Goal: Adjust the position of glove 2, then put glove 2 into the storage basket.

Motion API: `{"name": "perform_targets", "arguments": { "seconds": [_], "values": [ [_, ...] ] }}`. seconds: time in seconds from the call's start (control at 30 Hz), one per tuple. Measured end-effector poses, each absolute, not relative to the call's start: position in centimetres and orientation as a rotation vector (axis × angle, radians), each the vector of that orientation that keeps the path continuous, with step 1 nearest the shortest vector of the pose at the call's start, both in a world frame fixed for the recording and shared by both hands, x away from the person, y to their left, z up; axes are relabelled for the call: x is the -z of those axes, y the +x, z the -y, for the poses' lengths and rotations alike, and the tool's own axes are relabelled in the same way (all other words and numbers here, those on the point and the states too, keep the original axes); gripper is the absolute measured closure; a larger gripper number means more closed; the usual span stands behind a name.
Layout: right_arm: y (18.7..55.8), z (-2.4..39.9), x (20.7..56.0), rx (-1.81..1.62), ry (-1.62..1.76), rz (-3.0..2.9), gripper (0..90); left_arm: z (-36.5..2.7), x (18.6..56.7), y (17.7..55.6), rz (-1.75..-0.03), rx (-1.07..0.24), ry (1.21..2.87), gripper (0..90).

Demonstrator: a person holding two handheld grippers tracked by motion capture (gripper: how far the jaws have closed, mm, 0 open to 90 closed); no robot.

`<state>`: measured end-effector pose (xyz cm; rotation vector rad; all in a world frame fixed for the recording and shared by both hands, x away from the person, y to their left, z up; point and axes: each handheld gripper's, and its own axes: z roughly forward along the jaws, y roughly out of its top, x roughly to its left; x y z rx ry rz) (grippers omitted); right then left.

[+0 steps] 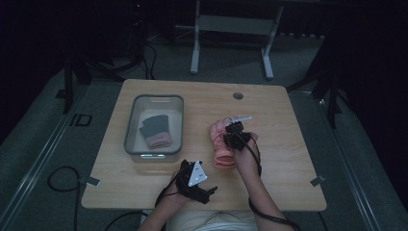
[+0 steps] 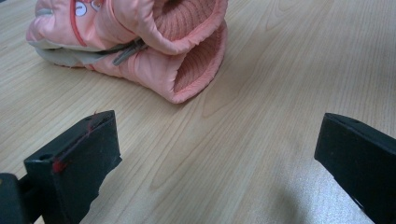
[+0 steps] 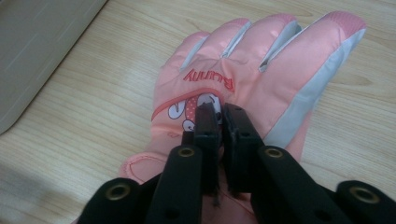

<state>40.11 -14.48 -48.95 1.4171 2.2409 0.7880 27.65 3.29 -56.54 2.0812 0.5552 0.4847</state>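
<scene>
A pink padded glove (image 1: 221, 153) lies on the wooden table (image 1: 279, 159), right of centre. In the right gripper view the pink glove (image 3: 261, 70) is back-up, printed "Bunny", with its fingers pointing away. My right gripper (image 3: 220, 112) stands over it with its jaws almost together, just a thin slit between them, and its tips sit on the cartoon print. In the high view the right gripper (image 1: 231, 138) is on top of the glove. My left gripper (image 1: 211, 190) rests near the table's front edge, open and holding nothing. The left gripper (image 2: 219, 154) faces the glove's ribbed cuff (image 2: 187, 60).
A clear plastic bin (image 1: 130, 130) stands left of centre with a grey and pink glove (image 1: 155, 131) inside. A round cable hole (image 1: 237, 95) sits at the table's back. Bare wood lies to the right of the glove. Legs of another table (image 1: 195, 48) stand beyond.
</scene>
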Motion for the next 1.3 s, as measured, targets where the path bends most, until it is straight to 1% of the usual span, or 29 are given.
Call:
{"name": "perform_targets", "arguments": {
  "seconds": [0.03, 0.1, 0.17, 0.2, 0.23, 0.33, 0.37, 0.4, 0.43, 0.47, 0.53, 0.6, 0.8, 0.83, 0.87, 0.9, 1.03, 1.17, 1.2, 1.3],
  "values": [
    [40.1, 14.5, 48.9, -0.796, 1.417, -2.241, 81.0, -3.3, 56.5, 27.6, -0.556, -0.493, 2.078, 0.0],
    [40.1, 14.6, 48.4, -0.814, 1.395, -2.244, 73.6, -3.5, 56.5, 27.7, -0.562, -0.503, 2.061, 0.0],
    [40.0, 14.7, 47.7, -0.838, 1.374, -2.248, 68.6, -3.6, 56.5, 27.7, -0.569, -0.503, 2.056, 0.0],
    [39.9, 14.8, 47.4, -0.855, 1.370, -2.250, 63.9, -3.6, 56.5, 27.7, -0.569, -0.503, 2.056, 0.0],
    [39.9, 14.8, 47.4, -0.855, 1.370, -2.250, 63.9, -3.6, 56.5, 27.7, -0.569, -0.503, 2.056, 0.0],
    [39.7, 16.2, 46.4, -0.968, 1.366, -2.239, 43.3, -3.6, 56.5, 27.8, -0.572, -0.494, 2.054, 0.0],
    [39.7, 16.5, 46.2, -0.980, 1.349, -2.243, 37.7, -3.6, 56.5, 27.8, -0.575, -0.489, 2.047, 0.0],
    [39.6, 16.9, 46.0, -0.990, 1.346, -2.247, 32.8, -3.6, 56.5, 27.8, -0.575, -0.489, 2.047, 0.0],
    [39.6, 16.9, 46.0, -0.990, 1.346, -2.247, 32.8, -3.6, 56.5, 27.8, -0.579, -0.490, 2.041, 0.0],
    [39.4, 17.7, 45.7, -1.051, 1.340, -2.259, 22.6, -3.6, 56.5, 27.8, -0.587, -0.493, 2.033, 0.0],
    [39.2, 18.3, 45.6, -1.093, 1.313, -2.281, 13.7, -3.7, 56.5, 27.8, -0.591, -0.487, 2.032, 0.0],
    [39.2, 19.1, 45.7, -1.162, 1.312, -2.284, 14.0, -3.7, 56.5, 27.9, -0.599, -0.481, 2.027, 0.0],
    [39.1, 19.9, 45.8, -1.181, 1.282, -2.280, 14.2, -3.9, 56.4, 28.0, -0.615, -0.478, 2.014, 0.0],
    [39.0, 20.1, 45.7, -1.195, 1.261, -2.274, 14.2, -3.9, 56.3, 27.9, -0.638, -0.488, 2.015, 0.0],
    [38.8, 20.6, 45.4, -1.206, 1.129, -2.259, 13.3, -3.8, 55.9, 27.8, -0.661, -0.494, 2.017, 0.0],
    [38.8, 20.8, 45.3, -1.204, 1.094, -2.259, 12.7, -3.8, 55.9, 27.8, -0.661, -0.494, 2.017, 0.0],
    [38.8, 21.4, 45.1, -1.211, 1.064, -2.272, 12.7, -3.9, 55.3, 27.6, -0.698, -0.526, 2.011, 0.0],
    [39.2, 23.2, 45.1, -1.190, 1.017, -2.346, 11.9, -3.6, 53.6, 28.0, -0.758, -0.471, 2.038, 0.0],
    [39.3, 23.5, 45.2, -1.201, 1.008, -2.351, 11.4, -3.4, 53.1, 27.9, -0.762, -0.472, 2.040, 0.0],
    [39.3, 24.1, 45.1, -1.208, 0.958, -2.360, 11.2, -2.9, 51.9, 28.2, -0.732, -0.404, 2.031, 0.0]
  ]
}}
